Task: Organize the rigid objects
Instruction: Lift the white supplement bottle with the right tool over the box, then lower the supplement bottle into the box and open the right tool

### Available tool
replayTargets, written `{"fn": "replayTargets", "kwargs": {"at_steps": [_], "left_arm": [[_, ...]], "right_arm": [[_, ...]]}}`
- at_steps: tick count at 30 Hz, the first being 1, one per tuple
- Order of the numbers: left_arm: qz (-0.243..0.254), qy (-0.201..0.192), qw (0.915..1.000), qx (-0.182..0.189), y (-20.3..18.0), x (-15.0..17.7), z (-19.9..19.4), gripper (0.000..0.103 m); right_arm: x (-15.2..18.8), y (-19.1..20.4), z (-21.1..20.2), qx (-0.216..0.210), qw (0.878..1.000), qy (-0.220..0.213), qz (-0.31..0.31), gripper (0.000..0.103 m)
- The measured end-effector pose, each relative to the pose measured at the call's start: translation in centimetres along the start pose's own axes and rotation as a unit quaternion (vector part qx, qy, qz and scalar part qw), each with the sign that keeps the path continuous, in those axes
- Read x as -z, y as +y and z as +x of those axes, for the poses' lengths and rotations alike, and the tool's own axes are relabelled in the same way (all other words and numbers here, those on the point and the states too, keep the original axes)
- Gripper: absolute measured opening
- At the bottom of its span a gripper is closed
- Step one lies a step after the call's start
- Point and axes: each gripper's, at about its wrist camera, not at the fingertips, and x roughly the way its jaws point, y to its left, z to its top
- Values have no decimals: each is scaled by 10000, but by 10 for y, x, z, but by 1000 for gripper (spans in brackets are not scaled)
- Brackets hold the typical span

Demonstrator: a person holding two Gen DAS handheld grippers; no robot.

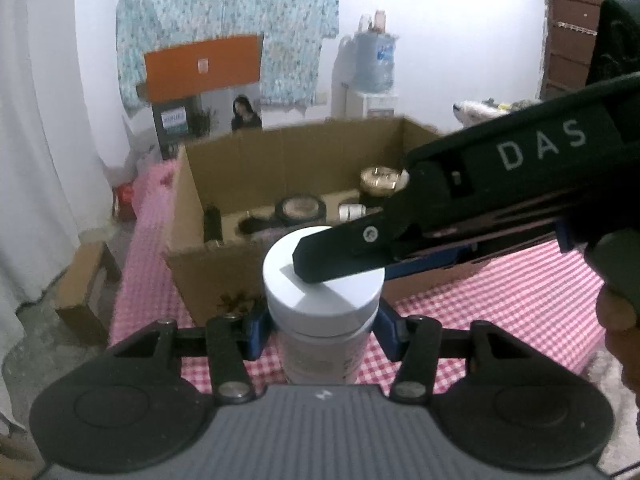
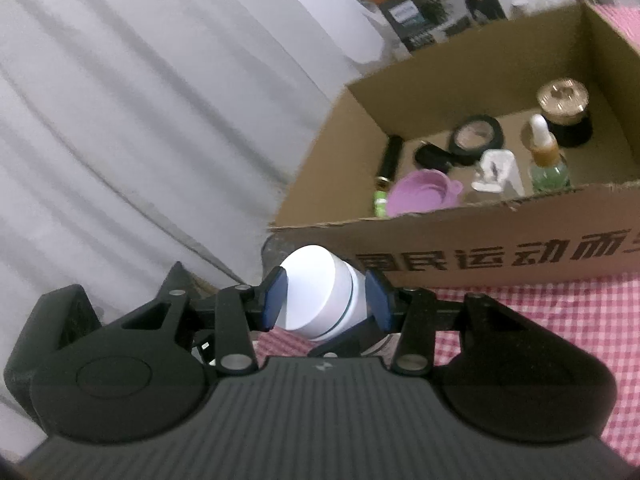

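While holding white-lidded jar clamped in left tool and right tool on lid, still outstanding: boxing it; cardboard box already carrying several cosmetics.

Box print cut off (rt edge)

Jar lid – smooth matt white plastic; box rough brown cardboard, tablecloth checked cloth – pads blue, prob rubbery.

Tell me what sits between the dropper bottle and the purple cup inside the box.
In the right wrist view, a small white item, blurred, lies between the dropper bottle and the purple cup in the cardboard box.
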Motion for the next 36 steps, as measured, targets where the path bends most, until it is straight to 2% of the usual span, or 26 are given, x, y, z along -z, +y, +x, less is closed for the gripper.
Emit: {"fn": "replayTargets", "kwargs": {"at_steps": [3,8,12,16,21,25,32,36], "left_arm": [[130,-286,9995,-38,-1,-15,-28,54],[284,-843,9960,7,-2,-58,-60,54],[446,-1098,9929,129,-13,-97,-55,54],[532,-1139,9911,436,-30,-132,-28,54],[567,-871,9910,840,-54,-159,25,54],[476,-449,9912,1152,-64,-165,72,54],[315,351,9889,1410,-69,-155,139,54],[338,605,9875,1413,-70,-148,160,54]], "right_arm": [[-4,21,-21,-173,9993,-216,-258,44],[-28,54,-62,-404,9930,-801,-768,44],[-57,62,-88,-315,9872,-1178,-1027,44],[-91,45,-109,-74,9856,-1383,-971,44],[-123,0,-124,308,9876,-1398,-641,44],[-135,-47,-122,498,9902,-1273,-288,44],[-125,-121,-103,617,9936,-908,273,44],[-121,-138,-83,657,9942,-748,397,45]]}}
